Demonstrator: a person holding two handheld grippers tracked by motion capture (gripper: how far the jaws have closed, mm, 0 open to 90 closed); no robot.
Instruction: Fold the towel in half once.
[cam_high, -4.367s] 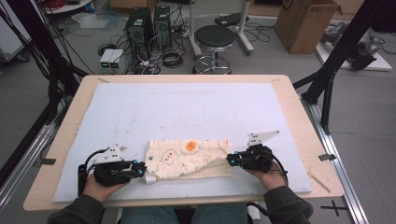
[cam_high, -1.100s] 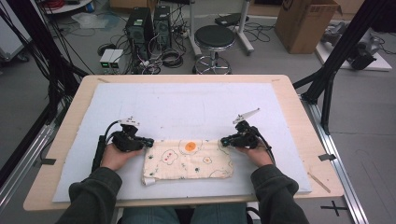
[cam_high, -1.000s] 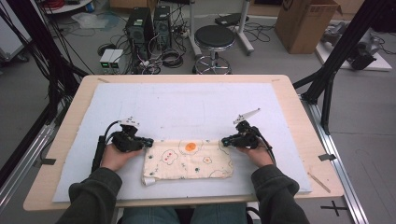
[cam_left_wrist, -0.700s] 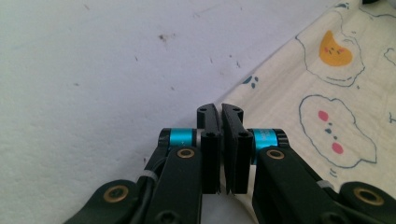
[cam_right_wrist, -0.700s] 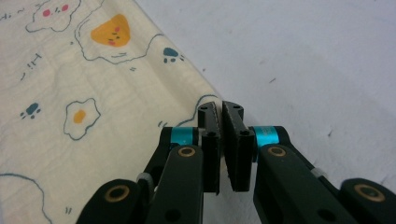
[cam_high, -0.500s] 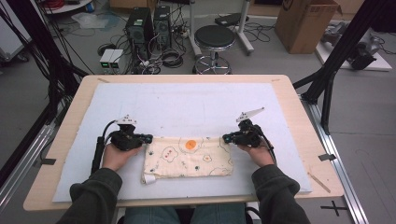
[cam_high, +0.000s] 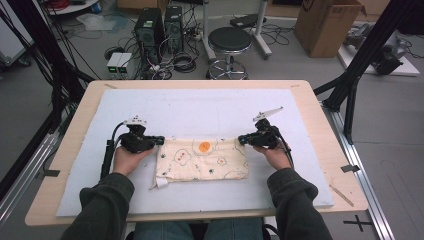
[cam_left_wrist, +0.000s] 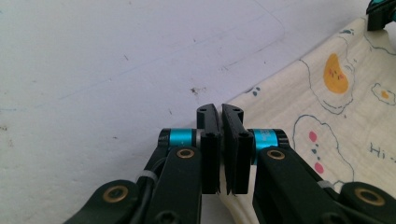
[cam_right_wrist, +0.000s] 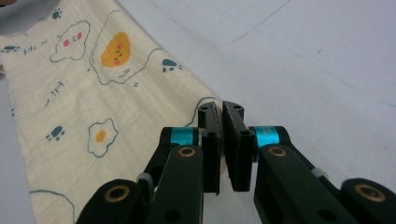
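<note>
A cream cloth (cam_high: 202, 160) printed with fried eggs and paw marks lies flat on the white mat (cam_high: 200, 107), near the front edge. My left gripper (cam_high: 161, 140) is at the cloth's far left corner. In the left gripper view its jaws (cam_left_wrist: 220, 112) are shut, with the corner of the cloth (cam_left_wrist: 327, 121) pinched between them. My right gripper (cam_high: 241, 140) is at the far right corner, and its jaws (cam_right_wrist: 220, 109) are shut on that corner of the cloth (cam_right_wrist: 93, 102). The cloth's far edge runs straight between the two grippers.
The mat covers most of a wooden table (cam_high: 320, 115). A cable (cam_high: 107, 155) trails from the left gripper along the forearm. Beyond the table's far edge stand a stool (cam_high: 229, 40), computer cases (cam_high: 160, 22) and a cardboard box (cam_high: 327, 25) on the floor.
Both grippers were at the cloth's near side earlier; they have gone to its far corners. Over the last second the cloth and both hands slid slightly away from the person.
</note>
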